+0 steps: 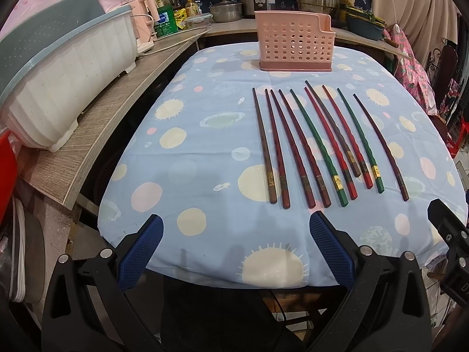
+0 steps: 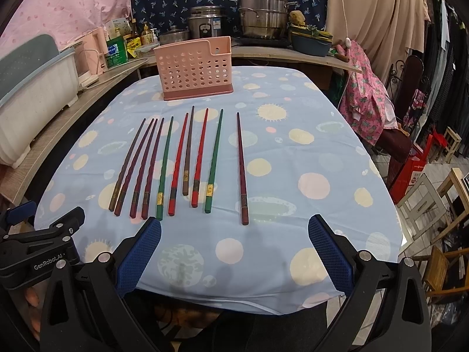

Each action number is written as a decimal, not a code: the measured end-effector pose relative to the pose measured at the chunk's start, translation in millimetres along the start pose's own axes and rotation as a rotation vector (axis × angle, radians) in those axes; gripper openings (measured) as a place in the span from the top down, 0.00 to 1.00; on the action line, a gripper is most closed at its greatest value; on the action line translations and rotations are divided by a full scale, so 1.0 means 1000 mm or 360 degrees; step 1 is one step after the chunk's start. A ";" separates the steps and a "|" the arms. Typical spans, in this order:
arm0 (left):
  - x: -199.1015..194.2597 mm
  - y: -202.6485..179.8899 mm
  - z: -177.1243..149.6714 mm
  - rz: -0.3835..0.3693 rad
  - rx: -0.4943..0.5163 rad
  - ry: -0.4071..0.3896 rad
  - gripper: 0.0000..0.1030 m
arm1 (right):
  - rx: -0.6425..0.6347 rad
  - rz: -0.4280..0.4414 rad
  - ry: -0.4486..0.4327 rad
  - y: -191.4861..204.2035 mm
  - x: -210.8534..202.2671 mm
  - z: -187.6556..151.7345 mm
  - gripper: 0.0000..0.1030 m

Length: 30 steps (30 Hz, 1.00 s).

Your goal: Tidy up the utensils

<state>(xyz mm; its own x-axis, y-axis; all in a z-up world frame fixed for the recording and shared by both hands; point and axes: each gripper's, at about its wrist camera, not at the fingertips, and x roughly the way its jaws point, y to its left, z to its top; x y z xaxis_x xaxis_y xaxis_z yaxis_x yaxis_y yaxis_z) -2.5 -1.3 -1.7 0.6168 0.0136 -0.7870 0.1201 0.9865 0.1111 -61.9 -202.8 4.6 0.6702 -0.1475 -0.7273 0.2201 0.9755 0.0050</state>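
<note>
- The left gripper (image 1: pixel 236 231) hangs released at the near edge of the surface (image 1: pixel 205 146), its blue pads wide apart with nothing between them.
- The right gripper (image 2: pixel 234 231) is likewise spread and empty, level with the left one, which shows at its left margin.
- Ten chopsticks (image 2: pixel 173 164) lie flat in a rough row ahead of both grippers, thick ends toward them and thin tips pointing away. From the left gripper they sit ahead and to its right; from the right gripper, ahead and mostly to its left.
- Colours are mixed: dark brown and maroon ones, two green chopsticks (image 1: pixel 316 149), and bright red ones among them.
- One dark maroon chopstick (image 2: pixel 242 170) lies apart from the rest, straight ahead of the right gripper and nearest to it.
- The pink perforated holder (image 1: pixel 294 44) stands upright beyond the chopstick tips, at the far end of the surface. I can see nothing through its holes, so it looks empty.
- Progress, as I judge it: nothing has been put away yet. All ten pieces remain to be lifted and stood in the holder.
- The lone maroon chopstick looks the easiest first pick for the right gripper.
</note>
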 end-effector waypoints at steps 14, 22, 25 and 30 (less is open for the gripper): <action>0.000 -0.002 -0.001 0.0004 0.0005 -0.0007 0.08 | 0.0002 0.0002 0.0002 0.001 -0.001 0.002 0.07; 0.000 -0.002 0.000 0.0000 0.0009 -0.0004 0.08 | 0.0004 0.0002 0.0002 0.001 -0.001 0.002 0.07; 0.000 -0.002 0.000 -0.0001 0.0008 -0.0002 0.08 | 0.0004 0.0004 0.0002 0.000 -0.001 0.002 0.07; 0.000 -0.002 0.000 -0.0004 0.0011 -0.0004 0.08 | 0.0002 0.0005 0.0002 0.000 -0.001 0.003 0.06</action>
<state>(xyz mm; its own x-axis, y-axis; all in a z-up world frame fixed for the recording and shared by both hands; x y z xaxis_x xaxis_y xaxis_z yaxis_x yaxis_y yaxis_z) -2.7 -3.5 -2.3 0.6184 0.0106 -0.7858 0.1270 0.9854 0.1133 -60.4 -203.3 7.4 0.6698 -0.1442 -0.7284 0.2187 0.9758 0.0079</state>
